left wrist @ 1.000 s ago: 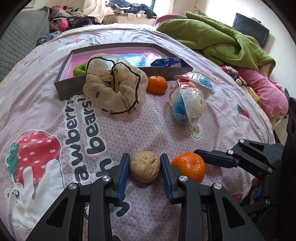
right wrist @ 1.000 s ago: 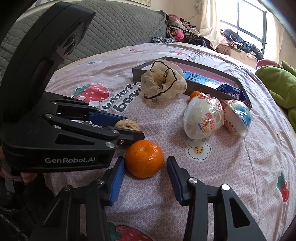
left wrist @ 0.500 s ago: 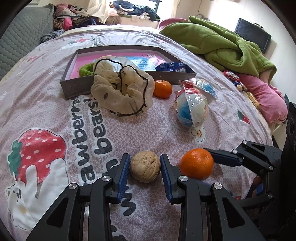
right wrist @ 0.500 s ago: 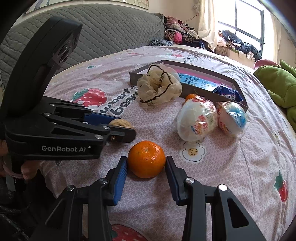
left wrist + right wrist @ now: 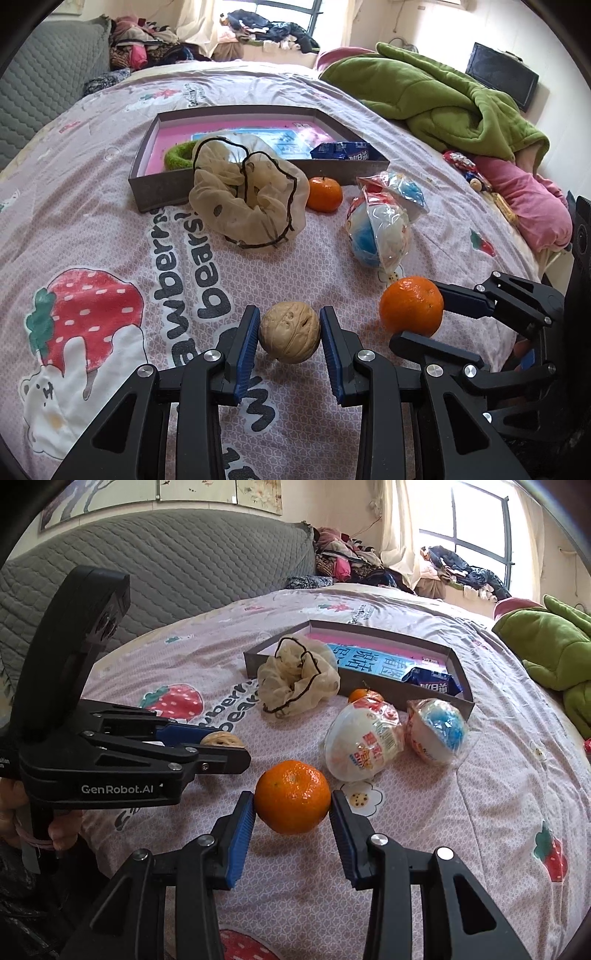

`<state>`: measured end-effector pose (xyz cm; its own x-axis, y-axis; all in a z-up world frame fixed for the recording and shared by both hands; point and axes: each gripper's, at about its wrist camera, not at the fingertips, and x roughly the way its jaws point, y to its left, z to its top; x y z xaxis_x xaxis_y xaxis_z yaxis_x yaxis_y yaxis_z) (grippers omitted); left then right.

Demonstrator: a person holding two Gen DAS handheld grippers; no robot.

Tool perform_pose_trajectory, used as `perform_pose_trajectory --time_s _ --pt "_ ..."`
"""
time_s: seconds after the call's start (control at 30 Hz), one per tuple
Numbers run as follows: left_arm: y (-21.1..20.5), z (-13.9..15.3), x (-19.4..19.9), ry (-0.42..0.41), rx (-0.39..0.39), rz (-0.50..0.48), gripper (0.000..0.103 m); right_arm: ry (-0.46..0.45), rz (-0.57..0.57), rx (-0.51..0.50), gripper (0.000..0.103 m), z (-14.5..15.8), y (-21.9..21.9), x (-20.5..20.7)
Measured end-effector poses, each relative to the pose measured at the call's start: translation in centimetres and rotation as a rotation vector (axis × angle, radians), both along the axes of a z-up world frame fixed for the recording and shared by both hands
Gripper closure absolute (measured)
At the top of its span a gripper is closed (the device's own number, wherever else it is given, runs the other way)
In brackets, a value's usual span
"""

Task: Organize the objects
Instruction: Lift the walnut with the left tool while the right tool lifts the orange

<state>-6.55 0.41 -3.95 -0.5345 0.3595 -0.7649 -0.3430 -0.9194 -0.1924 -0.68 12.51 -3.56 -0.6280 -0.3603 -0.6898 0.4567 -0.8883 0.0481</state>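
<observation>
My left gripper [image 5: 289, 334] is clenched on a walnut [image 5: 290, 336], both blue pads pressed against its sides, and the nut hangs clear of the pink strawberry-print bedspread [image 5: 110, 236] with its shadow on the cloth under it. My right gripper [image 5: 292, 805] is clamped on a mandarin [image 5: 292, 796]; its pads press the fruit on either side, and the fruit is likewise lifted off the cloth. The two grippers sit side by side, the left one's black body crossing the left part of my right-hand view, with part of a hand [image 5: 22, 812] wrapped round its handle. Farther up the bed lies a shallow grey box [image 5: 155, 184] with a pink floor, holding a green ring [image 5: 177, 157], a blue printed sheet [image 5: 373, 657] and a dark blue snack packet [image 5: 341, 152]. A crumpled beige net bag [image 5: 251, 199] with a black drawstring leans against the box's near wall and spills over its edge. A second mandarin [image 5: 324, 194] sits on the cloth just beside that wall, right of the bag. Near it lie two egg-shaped toys in clear wrappers, a white one [image 5: 364, 744] and a blue and white one [image 5: 439, 731], touching each other. A green blanket [image 5: 436, 92] is heaped at the far right of the bed.
</observation>
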Motion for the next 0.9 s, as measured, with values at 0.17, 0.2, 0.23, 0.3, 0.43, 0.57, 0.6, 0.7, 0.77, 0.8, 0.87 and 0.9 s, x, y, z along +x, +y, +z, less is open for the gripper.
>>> perform_pose_trajectory --time_s 0.17,0.2,0.23,0.3,0.43,0.57,0.6,0.7,0.77,0.8,0.87,0.9 --pt "-0.2 0.4 0.2 0.016 0.003 0.008 0.069 0.016 -0.014 -0.002 0.061 0.4 0.2 0.0" --pt "-0.2 0.5 0.2 0.020 0.005 0.009 0.069 0.021 -0.016 -0.002 0.061 0.5 0.2 0.0" --pt "-0.3 0.6 0.3 0.023 0.006 0.011 0.069 0.026 -0.019 -0.002 0.061 0.6 0.3 0.1" --pt "-0.4 0.9 0.3 0.032 0.007 0.017 0.069 0.034 -0.024 -0.005 0.061 0.9 0.4 0.1" --pt "-0.4 1.5 0.6 0.047 0.009 0.024 0.069 0.050 -0.036 -0.006 0.061 1.3 0.5 0.1" --pt "-0.3 2.2 0.9 0.067 0.004 0.031 0.069 0.070 -0.055 -0.011 0.061 2.0 0.7 0.1" --pt "-0.2 2.3 0.9 0.070 0.006 0.033 0.069 0.076 -0.060 -0.013 0.061 2.2 0.8 0.1" --pt "-0.2 3.0 1.0 0.080 0.015 0.038 0.069 0.090 -0.082 -0.013 0.061 2.7 1.0 0.1" --pt "-0.1 3.3 1.0 0.086 0.019 0.048 0.069 0.091 -0.092 -0.018 0.061 3.0 1.0 0.0" --pt "-0.2 3.5 1.1 0.089 0.022 0.051 0.069 0.096 -0.102 -0.018 0.061 3.1 1.1 -0.1" --pt "-0.1 3.7 1.1 0.093 0.023 0.057 0.069 0.104 -0.111 -0.021 0.061 3.4 1.2 -0.1" --pt "-0.1 3.9 1.0 0.098 0.024 0.060 0.069 0.107 -0.118 -0.021 0.061 3.6 1.3 -0.2"
